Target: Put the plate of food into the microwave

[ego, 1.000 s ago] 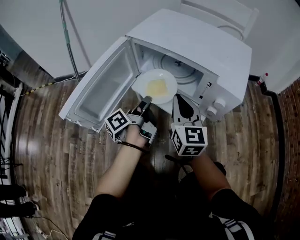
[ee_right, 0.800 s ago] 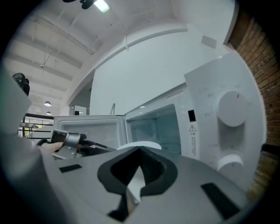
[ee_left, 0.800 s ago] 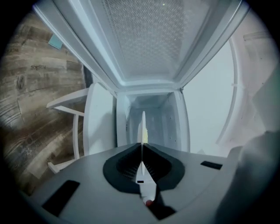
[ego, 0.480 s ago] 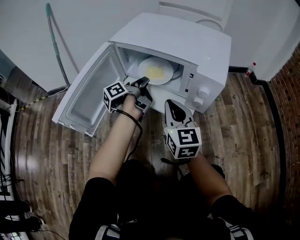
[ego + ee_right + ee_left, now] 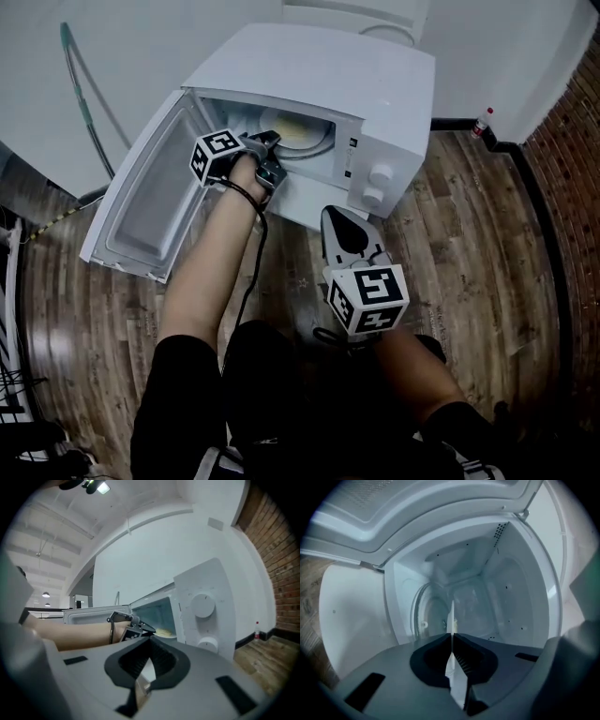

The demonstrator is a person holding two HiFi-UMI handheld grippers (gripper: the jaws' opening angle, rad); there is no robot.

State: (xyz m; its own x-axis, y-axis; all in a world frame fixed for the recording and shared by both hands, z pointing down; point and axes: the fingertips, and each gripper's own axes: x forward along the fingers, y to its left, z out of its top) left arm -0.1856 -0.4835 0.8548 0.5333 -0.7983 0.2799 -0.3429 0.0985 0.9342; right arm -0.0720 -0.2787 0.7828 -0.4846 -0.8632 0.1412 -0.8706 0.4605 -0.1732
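– Wood-plank floor [image 5: 469, 244] all round, red brick wall [image 5: 572, 112] on the right. Working from the near side, which hand matters?
– Nearest is the right tool [image 5: 150, 643]. Its jaws are together on nothing, and it hangs outside, just on the near side of the white box microwave [image 5: 319, 66] with its round white knobs [image 5: 380, 173]. It is well apart from the plate.
– And the left?
– The left tool [image 5: 272, 141] reaches past the open white door [image 5: 141, 216], swung out to the left, into the cavity. Its jaws are clamped on the near rim of the round white plate [image 5: 317, 131], which shows edge-on between them in the left gripper view.
– So where does the plate lie?
– Straight ahead of that tool, on its far side. It is inside the cavity, with pale yellow food [image 5: 298, 125] on it, over the glass turntable [image 5: 423, 616]. Whether it rests on the glass I can't tell.
– Next move?
– My guess: lower it, let go, then draw back towards the near side.
– Any writing?
– None legible. There are only black-and-white square markers on each tool's cube [image 5: 214, 155], and no brand shows on the microwave.
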